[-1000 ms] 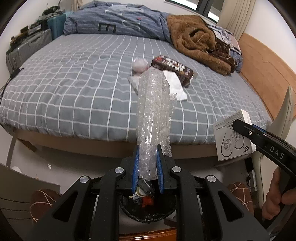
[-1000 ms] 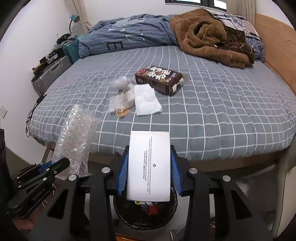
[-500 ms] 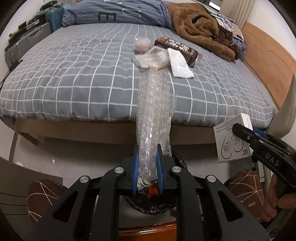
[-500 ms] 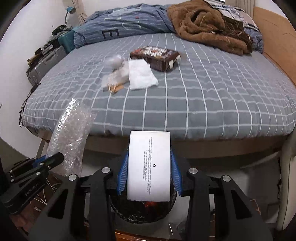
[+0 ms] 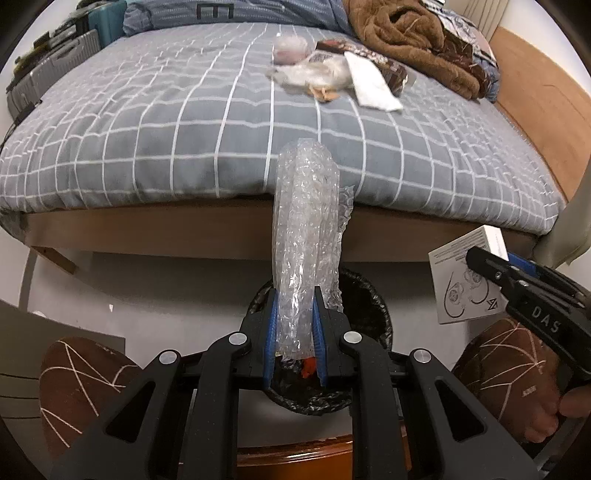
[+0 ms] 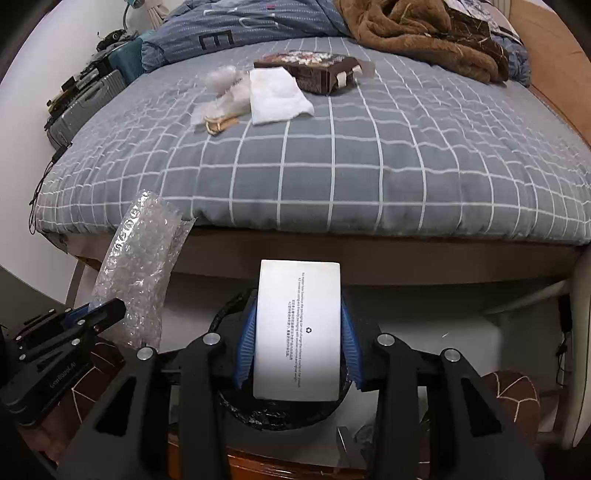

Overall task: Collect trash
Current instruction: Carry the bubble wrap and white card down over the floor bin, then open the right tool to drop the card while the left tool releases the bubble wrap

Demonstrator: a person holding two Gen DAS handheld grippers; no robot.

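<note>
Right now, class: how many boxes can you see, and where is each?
2. A white box is gripped in the right tongs above the bin; a brown box lies on the bed. Others may be hidden.

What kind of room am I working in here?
A bedroom, most likely: a bed with a grey checked cover, a rumpled brown blanket near its head, and suitcases against the wall.

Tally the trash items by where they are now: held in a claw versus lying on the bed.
Held in a claw: 2, bubble wrap, white box
On the bed: 4, brown box, white tissue, plastic wrappers, pinkish wad
Total: 6
</note>
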